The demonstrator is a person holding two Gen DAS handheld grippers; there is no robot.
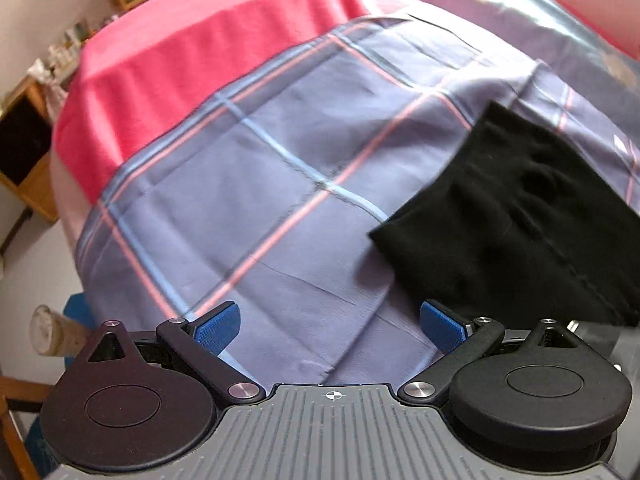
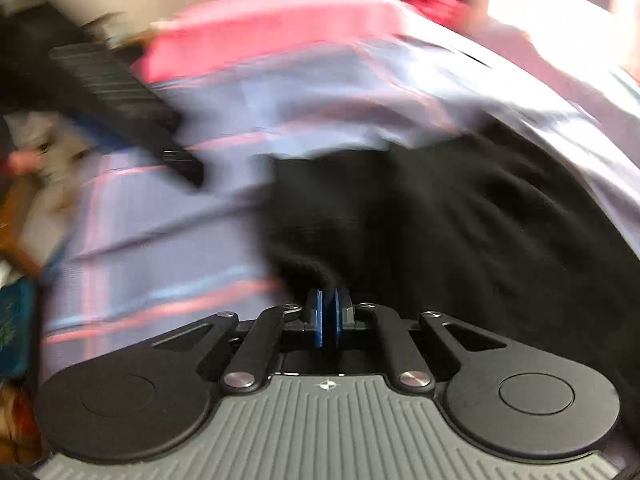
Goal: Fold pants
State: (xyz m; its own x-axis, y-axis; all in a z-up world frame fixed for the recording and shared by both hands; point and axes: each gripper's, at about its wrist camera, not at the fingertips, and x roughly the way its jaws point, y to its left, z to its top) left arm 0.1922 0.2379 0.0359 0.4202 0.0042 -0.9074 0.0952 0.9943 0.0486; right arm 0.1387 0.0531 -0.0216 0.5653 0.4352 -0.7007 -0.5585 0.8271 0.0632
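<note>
Pants, black, lie ahead-right of the spread, empty left gripper; the right gripper clamps their near edge.

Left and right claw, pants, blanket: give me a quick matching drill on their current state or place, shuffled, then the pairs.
Things:
1. left claw
2. right claw
3. black pants
4. pink blanket

States or places:
A. shut on black fabric
B. draped over the far end of the bed
C. open, holding nothing
D. lying on the plaid sheet

Pairs: 1-C, 2-A, 3-D, 4-B
</note>
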